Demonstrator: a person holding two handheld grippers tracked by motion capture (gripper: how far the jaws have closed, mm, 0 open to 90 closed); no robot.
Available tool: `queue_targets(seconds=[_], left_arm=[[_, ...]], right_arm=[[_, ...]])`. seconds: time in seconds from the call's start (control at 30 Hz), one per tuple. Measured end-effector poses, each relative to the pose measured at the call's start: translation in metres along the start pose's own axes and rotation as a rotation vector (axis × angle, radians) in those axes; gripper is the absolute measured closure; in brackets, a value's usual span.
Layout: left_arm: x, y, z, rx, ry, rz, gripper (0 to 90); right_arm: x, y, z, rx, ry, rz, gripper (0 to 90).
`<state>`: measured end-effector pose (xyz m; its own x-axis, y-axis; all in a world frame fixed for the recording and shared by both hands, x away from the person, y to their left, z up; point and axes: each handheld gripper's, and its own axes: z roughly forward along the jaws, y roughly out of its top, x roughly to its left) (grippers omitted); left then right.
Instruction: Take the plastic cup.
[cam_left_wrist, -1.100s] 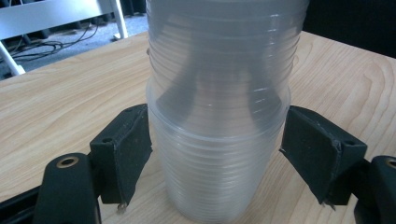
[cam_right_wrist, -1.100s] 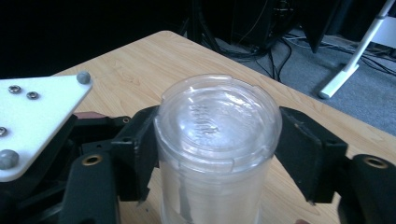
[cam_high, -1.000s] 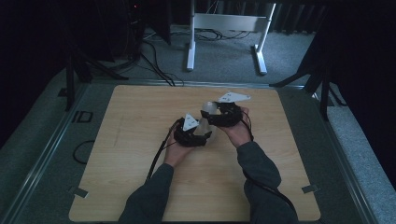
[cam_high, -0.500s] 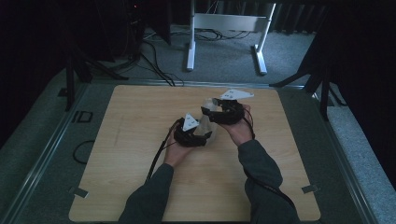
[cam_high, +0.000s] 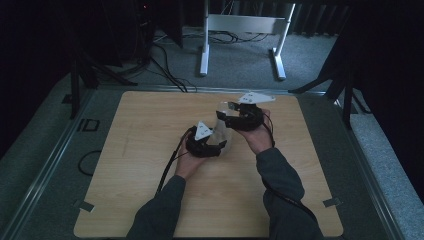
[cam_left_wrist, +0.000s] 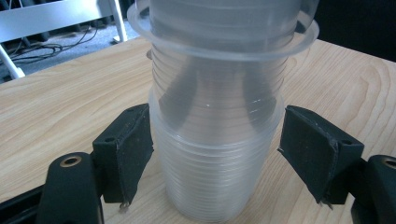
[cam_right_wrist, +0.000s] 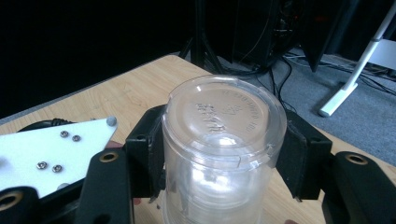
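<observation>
A stack of clear ribbed plastic cups (cam_left_wrist: 215, 168) stands on the wooden table (cam_high: 150, 130). My left gripper (cam_left_wrist: 215, 154) is shut on it, both pads against its sides. Another clear cup (cam_left_wrist: 219, 70) sits in the top of the stack, its wide rim above the jaws. My right gripper (cam_right_wrist: 224, 154) has just been closing and is now shut on that clear cup (cam_right_wrist: 224, 135), whose embossed round end faces the camera. In the high view the left gripper (cam_high: 220, 146) and right gripper (cam_high: 226, 114) meet at the cups (cam_high: 220, 127) near the table's middle.
Beyond the table's far edge a white metal stand (cam_high: 240, 30) and loose cables (cam_high: 165, 70) lie on the grey floor. A metal rail (cam_high: 45, 165) runs along the table's left side. Dark curtains close off the left and right.
The right gripper has edged slightly toward the far right with the cup between its jaws. The left hand has kept still.
</observation>
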<state>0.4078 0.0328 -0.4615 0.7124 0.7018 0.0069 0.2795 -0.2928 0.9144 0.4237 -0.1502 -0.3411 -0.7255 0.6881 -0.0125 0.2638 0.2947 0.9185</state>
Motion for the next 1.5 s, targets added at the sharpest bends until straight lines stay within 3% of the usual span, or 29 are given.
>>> queue_targets(seconds=[0.23, 0.57, 0.97, 1.17, 1.5], left_arm=[[0.000, -0.001, 0.000, 0.005, -0.002, -0.004, 25.3], [-0.001, -0.001, 0.000, 0.007, 0.002, -0.004, 25.6], [0.000, -0.002, -0.001, 0.004, 0.001, -0.009, 26.0], [0.000, -0.004, -0.002, 0.002, -0.002, -0.014, 25.7], [0.000, -0.003, -0.010, -0.003, -0.002, -0.016, 22.7]], right_arm=[[-0.001, 0.005, -0.005, -0.012, 0.016, 0.020, 40.7], [-0.001, 0.017, -0.018, -0.033, 0.018, 0.002, 40.8], [-0.008, 0.027, -0.034, -0.068, 0.014, 0.019, 40.9], [-0.014, 0.027, -0.042, -0.073, 0.004, 0.030, 40.9], [-0.026, 0.020, -0.069, -0.065, -0.041, 0.043, 40.9]])
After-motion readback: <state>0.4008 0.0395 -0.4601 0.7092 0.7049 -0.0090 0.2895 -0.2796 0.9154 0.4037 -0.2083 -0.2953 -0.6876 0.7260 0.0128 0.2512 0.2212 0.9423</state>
